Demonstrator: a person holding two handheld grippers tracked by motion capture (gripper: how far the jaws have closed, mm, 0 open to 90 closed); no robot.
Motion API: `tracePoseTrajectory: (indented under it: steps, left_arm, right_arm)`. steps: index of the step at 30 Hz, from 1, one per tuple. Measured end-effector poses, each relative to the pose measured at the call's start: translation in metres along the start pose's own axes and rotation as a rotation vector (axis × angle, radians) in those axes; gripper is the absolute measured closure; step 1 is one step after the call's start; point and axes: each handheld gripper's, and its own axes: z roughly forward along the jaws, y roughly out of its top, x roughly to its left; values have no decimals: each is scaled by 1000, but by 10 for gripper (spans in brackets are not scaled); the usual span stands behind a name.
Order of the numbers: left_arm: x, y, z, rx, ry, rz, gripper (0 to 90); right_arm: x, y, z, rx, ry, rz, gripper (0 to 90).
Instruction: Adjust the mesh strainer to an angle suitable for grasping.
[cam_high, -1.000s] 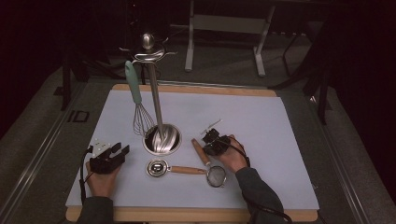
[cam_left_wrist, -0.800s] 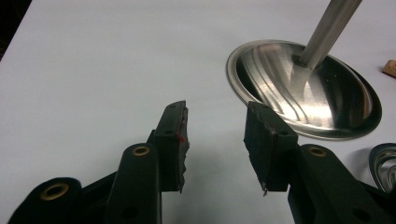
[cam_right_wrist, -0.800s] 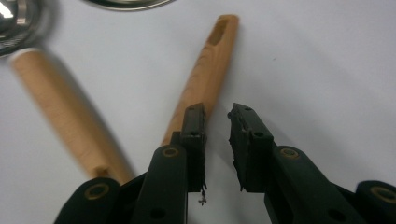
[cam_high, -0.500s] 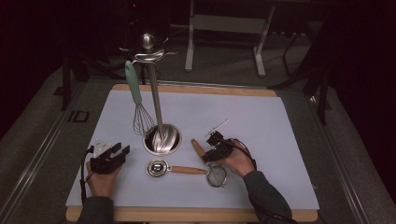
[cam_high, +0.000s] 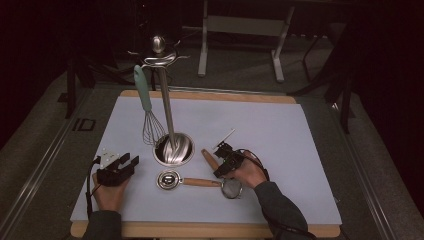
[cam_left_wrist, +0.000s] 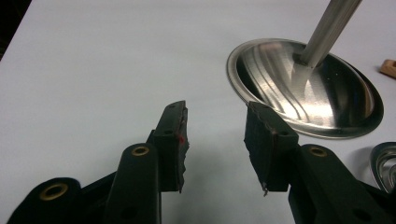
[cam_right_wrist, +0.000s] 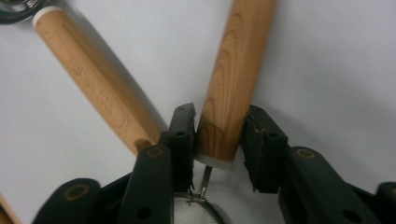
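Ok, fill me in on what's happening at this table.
A person works two handheld grippers on a white mat. The right gripper straddles the wooden handle of a small strainer; its jaws have just been opening, with a gap on one side. The left gripper sits open beside the utensil stand's steel base, where a whisk hangs.

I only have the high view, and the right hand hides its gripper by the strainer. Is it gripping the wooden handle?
Observer: No. The right gripper view shows the right gripper with jaws that have just been opening. The strainer handle lies between them, with a gap at one pad.
Operator: And the left gripper?
Observer: The left gripper is open with nothing between its jaws, facing the stand base.
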Motion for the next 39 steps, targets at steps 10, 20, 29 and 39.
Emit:
tracePoseTrajectory:
  steps: [10, 20, 29, 39]
  left_arm:
    - [0, 0, 0, -1, -1, 1, 592]
    - [-1, 0, 0, 0, 2, 1, 593]
    - [-1, 0, 0, -1, 1, 1, 592]
    - [0, 0, 0, 1, 2, 2, 592]
  right_arm:
    - [5, 5, -10, -51, -32, -22, 711]
    - [3, 3, -24, -111, -7, -41, 711]
    - [4, 3, -38, -183, 20, -46, 711]
    - [8, 5, -51, -235, 48, -53, 711]
